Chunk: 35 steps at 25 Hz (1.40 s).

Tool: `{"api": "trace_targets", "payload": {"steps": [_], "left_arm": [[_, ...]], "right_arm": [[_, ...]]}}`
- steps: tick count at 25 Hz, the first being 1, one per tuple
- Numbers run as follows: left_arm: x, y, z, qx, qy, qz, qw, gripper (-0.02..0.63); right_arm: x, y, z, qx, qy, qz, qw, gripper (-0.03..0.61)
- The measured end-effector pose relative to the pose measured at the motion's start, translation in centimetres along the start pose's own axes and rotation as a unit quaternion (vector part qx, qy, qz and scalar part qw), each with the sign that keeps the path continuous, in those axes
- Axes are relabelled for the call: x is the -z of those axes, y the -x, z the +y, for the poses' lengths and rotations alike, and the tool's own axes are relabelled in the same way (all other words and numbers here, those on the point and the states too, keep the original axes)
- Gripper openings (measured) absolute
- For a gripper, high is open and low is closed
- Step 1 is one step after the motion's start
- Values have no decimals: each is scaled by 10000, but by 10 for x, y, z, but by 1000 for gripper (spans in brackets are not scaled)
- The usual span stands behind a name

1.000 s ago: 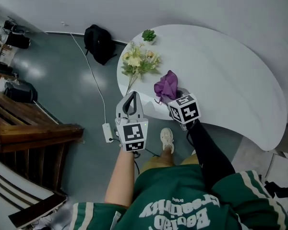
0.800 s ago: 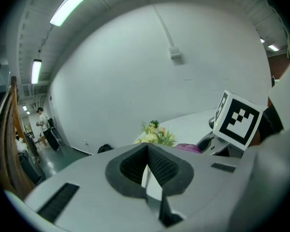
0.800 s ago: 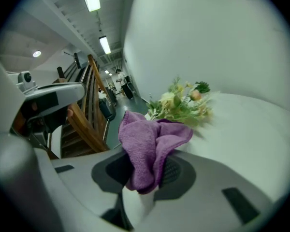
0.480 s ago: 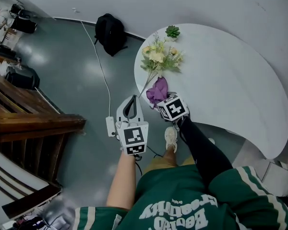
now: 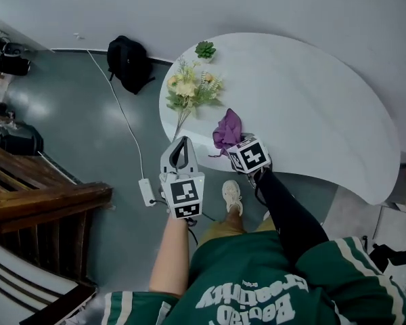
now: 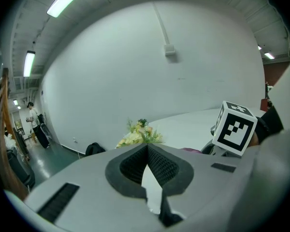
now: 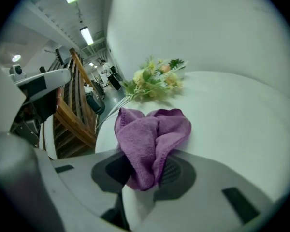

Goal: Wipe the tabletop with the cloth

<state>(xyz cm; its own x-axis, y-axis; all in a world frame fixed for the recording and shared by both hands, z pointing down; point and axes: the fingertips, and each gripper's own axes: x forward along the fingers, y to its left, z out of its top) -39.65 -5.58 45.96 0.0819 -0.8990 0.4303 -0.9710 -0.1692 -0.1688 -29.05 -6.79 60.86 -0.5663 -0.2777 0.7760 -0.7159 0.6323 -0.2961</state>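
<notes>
A purple cloth point(image 5: 227, 128) lies bunched on the white curved tabletop point(image 5: 311, 107), close to its near edge. My right gripper point(image 5: 234, 143) is shut on the cloth's near end. In the right gripper view the cloth point(image 7: 150, 133) rises in folds out of the closed pads and its far part rests on the table point(image 7: 232, 124). My left gripper point(image 5: 183, 141) hangs over the floor just off the table's near left edge, shut with nothing in it. In the left gripper view its pads meet at the tip point(image 6: 146, 147).
A bunch of pale artificial flowers point(image 5: 189, 87) lies on the table left of the cloth, stems toward the edge. A small green plant point(image 5: 205, 49) stands behind it. On the floor are a black backpack point(image 5: 128, 63), a power strip point(image 5: 147, 189) and wooden stairs point(image 5: 47, 198).
The right gripper dragged the cloth left toward the flower stems half a second ago, then back right along the near edge. The left gripper stayed shut off the table.
</notes>
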Motion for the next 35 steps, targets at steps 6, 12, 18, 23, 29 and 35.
{"api": "trace_targets", "payload": {"steps": [6,12,18,23,29,35], "left_arm": [[-28,-25,-79,504,-211,-110,9984,2],[-57,-38,-175,920,-379,-207,9948,2],[-79,-42,-280,1277,-514,-279,9901,2],[-95,-42,-365,1562,-608,-372,9851,2],[-109,-42,-456,1906,-722,-486,9778,2],[-123,-38,-547,2417,-952,-600,9638,2]], "right_arm": [[38,53,-76,404,-452,-105,9981,121],[90,119,-151,797,-824,-145,9933,121],[148,186,-218,1015,-1088,-199,9887,121],[195,239,-268,1276,-1187,-190,9845,121],[254,304,-327,1618,-1437,-233,9760,121],[316,370,-379,2061,-1845,-331,9604,121]]}}
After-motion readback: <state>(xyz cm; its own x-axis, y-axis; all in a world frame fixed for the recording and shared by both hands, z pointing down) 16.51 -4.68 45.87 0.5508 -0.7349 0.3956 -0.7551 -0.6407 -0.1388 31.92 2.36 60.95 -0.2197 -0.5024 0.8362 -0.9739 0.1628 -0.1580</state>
